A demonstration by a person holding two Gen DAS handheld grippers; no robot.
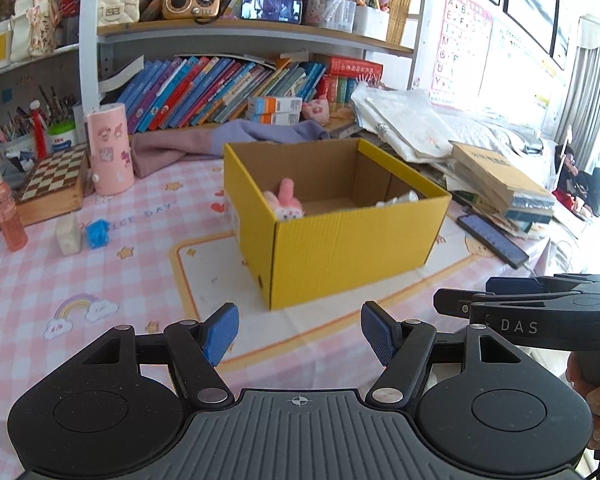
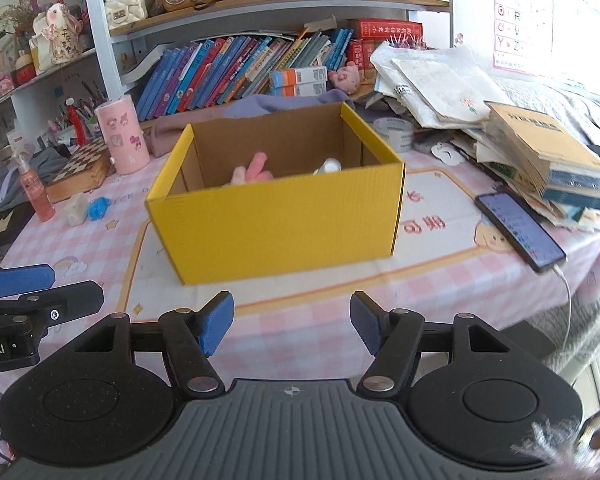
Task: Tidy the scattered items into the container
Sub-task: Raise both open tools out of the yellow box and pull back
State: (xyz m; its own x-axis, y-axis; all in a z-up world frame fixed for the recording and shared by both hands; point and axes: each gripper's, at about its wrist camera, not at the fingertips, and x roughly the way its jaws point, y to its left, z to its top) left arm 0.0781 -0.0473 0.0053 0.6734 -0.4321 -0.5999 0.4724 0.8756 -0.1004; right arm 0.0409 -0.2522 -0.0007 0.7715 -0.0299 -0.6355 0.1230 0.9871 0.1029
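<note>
Box (image 1: 352, 248), frame centre: holds plush (image 1: 286, 200). 2 strays left of frame: blue toy (image 1: 97, 233), white block (image 1: 68, 236) (light, I judge; pinch sides). My left gripper (image 1: 298, 334) and right gripper (image 2: 292, 326): jaws apart, empty.

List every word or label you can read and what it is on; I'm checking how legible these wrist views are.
"DAS": on the right gripper's body, left wrist view.
"ot.AI": on the left gripper's body, cut off by the frame edge.
"ICE DAY": on the tablecloth, first letter blurred.
Alphabet letters, "A B" among them: on the wall chart.
Book spines and the phone screen: too small to read.
</note>
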